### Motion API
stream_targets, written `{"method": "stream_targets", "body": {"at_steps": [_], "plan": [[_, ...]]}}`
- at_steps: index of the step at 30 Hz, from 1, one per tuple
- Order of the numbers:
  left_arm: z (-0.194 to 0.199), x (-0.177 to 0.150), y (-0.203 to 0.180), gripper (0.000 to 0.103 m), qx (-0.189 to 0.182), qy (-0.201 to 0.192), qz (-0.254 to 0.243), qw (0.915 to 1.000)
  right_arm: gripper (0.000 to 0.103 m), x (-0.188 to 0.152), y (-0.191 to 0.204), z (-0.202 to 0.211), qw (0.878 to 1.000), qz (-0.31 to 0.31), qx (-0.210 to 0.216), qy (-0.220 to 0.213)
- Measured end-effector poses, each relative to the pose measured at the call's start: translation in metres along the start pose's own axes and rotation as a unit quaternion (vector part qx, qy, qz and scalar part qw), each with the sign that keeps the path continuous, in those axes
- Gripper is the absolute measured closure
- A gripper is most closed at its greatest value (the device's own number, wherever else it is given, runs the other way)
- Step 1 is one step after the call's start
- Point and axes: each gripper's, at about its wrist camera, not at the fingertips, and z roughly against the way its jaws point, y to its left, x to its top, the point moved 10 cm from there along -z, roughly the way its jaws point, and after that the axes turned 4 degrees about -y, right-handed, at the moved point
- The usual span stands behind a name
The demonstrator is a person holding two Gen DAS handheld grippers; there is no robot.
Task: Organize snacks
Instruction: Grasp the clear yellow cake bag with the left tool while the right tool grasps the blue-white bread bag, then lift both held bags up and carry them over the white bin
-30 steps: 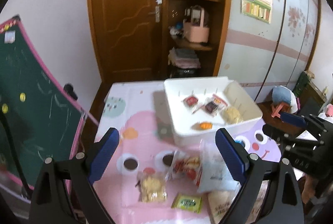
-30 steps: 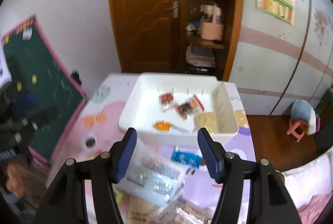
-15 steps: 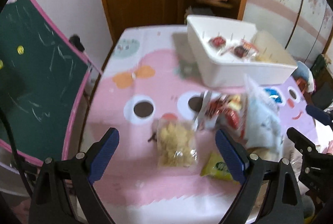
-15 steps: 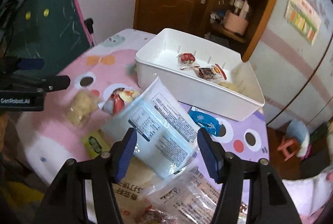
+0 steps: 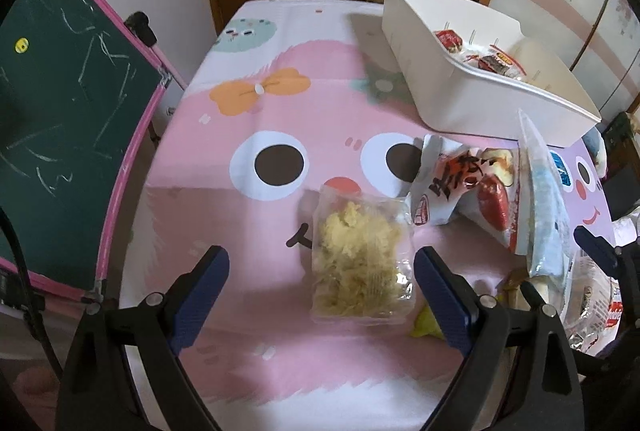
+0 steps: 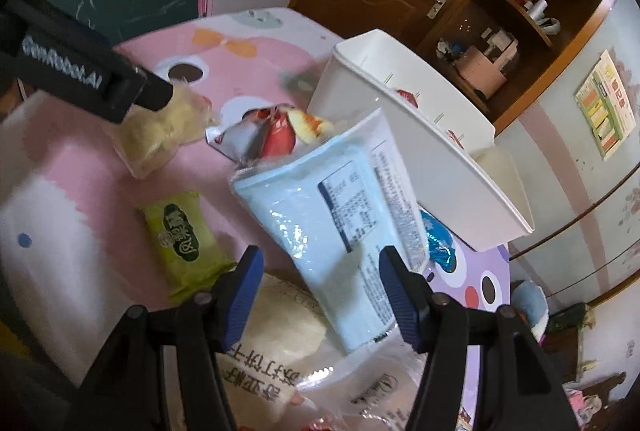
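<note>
A clear bag of yellow snack (image 5: pixel 360 255) lies on the pink tablecloth, its near end between the fingers of my open left gripper (image 5: pixel 320 283), untouched by the pads. A light blue packet (image 6: pixel 340 207) leans tilted against a red-and-white snack bag (image 6: pixel 276 135). The packet's near end sits between the jaws of my right gripper (image 6: pixel 322 263). They stand about half apart, with a gap showing at the left pad. The white bin (image 5: pixel 480 103) at the back right holds several small wrapped snacks (image 5: pixel 448 39).
A green pack (image 6: pixel 184 239), a beige pack with writing (image 6: pixel 272 351), clear packs (image 6: pixel 380 383) and a blue candy (image 6: pixel 440 247) lie by the right gripper. A green chalkboard (image 5: pixel 60 91) stands left of the table. The brown door and shelves are behind.
Both grippers have come down toward the table. The left one now hangs over the clear yellow bag. The right one has rolled and closed in on the blue packet. Neither jaw opening changed.
</note>
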Motion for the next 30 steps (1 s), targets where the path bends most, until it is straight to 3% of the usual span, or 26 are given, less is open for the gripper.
{"method": "stream_targets", "body": {"at_steps": [5,9,14,17,20,24,30], "plan": [[-0.011,-0.002,-0.005,0.010,-0.005,0.015,-0.002,0.9999,0.043,0.001,0.000,-0.014,1.000,0.010,-0.028,0.010],[-0.019,-0.002,-0.010,0.010,-0.009,0.027,-0.007,0.9996,0.063,0.000,-0.010,-0.024,0.999,0.001,-0.043,0.024],[-0.029,-0.005,-0.015,0.010,-0.011,0.044,-0.007,0.9990,0.075,-0.001,-0.023,-0.021,0.998,-0.032,-0.041,0.018],[-0.033,-0.008,-0.018,0.022,-0.018,0.055,-0.009,0.9983,0.082,0.002,-0.034,-0.013,0.998,-0.057,-0.039,0.002],[-0.036,-0.012,-0.022,0.042,-0.036,0.068,-0.005,0.9970,0.085,0.005,-0.052,-0.003,0.995,-0.096,-0.031,-0.013],[-0.037,-0.014,-0.023,0.063,-0.027,0.067,-0.012,0.9973,0.087,0.006,-0.076,0.005,0.989,-0.146,-0.016,-0.026],[-0.022,-0.008,-0.029,0.067,-0.025,0.045,-0.026,0.9983,0.090,0.007,-0.102,0.014,0.977,-0.208,0.015,-0.046]]}}
